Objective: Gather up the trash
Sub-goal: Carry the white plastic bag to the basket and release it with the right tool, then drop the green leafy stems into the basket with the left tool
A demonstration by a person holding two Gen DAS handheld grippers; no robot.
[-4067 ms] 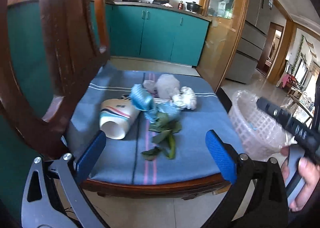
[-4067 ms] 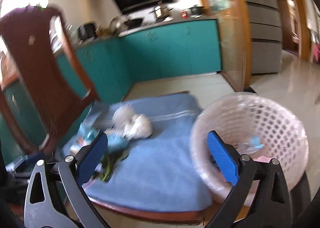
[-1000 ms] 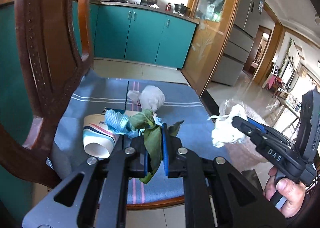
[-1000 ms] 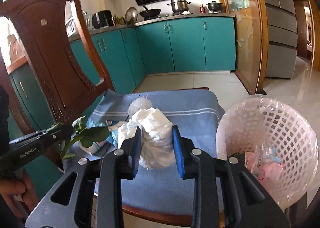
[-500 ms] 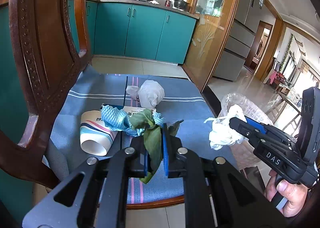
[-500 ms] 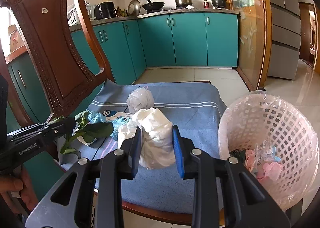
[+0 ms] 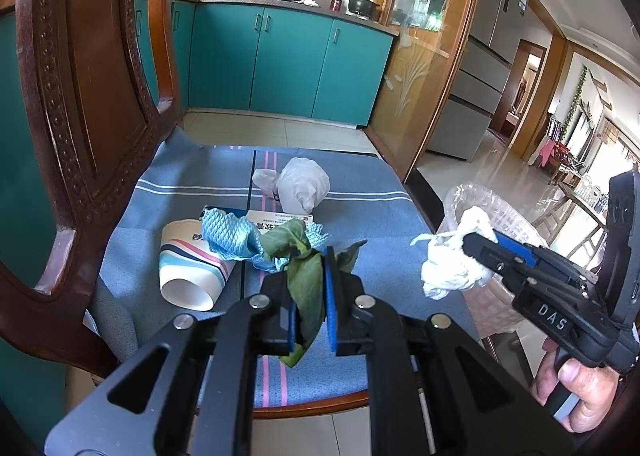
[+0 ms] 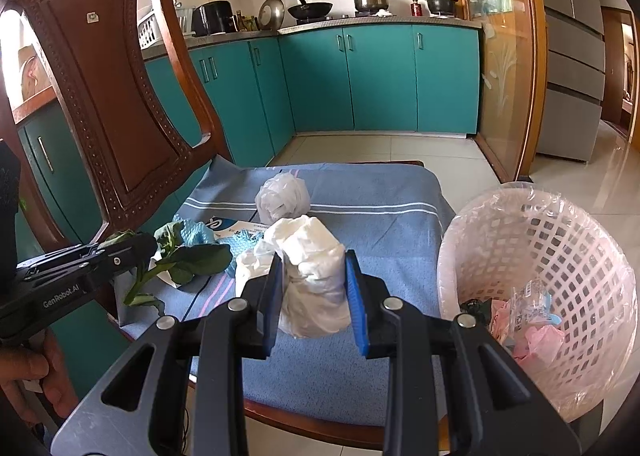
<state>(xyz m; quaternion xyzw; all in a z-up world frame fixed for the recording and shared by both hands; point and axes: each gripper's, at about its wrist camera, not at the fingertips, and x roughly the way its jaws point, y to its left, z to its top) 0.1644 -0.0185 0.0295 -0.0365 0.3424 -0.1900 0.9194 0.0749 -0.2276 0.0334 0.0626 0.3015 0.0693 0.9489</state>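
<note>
At the bottom centre of the left wrist view, the left gripper (image 7: pixel 311 298) is clamped narrow on a bunch of green leaves (image 7: pixel 306 276), which stick up above the blue pads and hang out below them. At the bottom centre of the right wrist view, the right gripper (image 8: pixel 313 296) is closed on a crumpled white paper wad (image 8: pixel 310 256) that bulges above and below its pads. Beyond the left gripper, at mid-frame, a striped paper cup (image 7: pixel 192 270) lies on its side on the blue striped cushion (image 7: pixel 360 192) of the wooden chair (image 7: pixel 80 96), touching a blue mesh cloth (image 7: pixel 230 234) that lies over a printed paper packet (image 7: pixel 280 221). Farther up the cushion sits a balled white plastic bag (image 7: pixel 302 184). At the right of the right wrist view, just beside the chair seat, stands a pink lattice wastebasket (image 8: pixel 500 240) lined with clear plastic, with pink scraps and a clear wrapper inside. Teal kitchen cabinets (image 8: pixel 380 76) fill the upper background.
</note>
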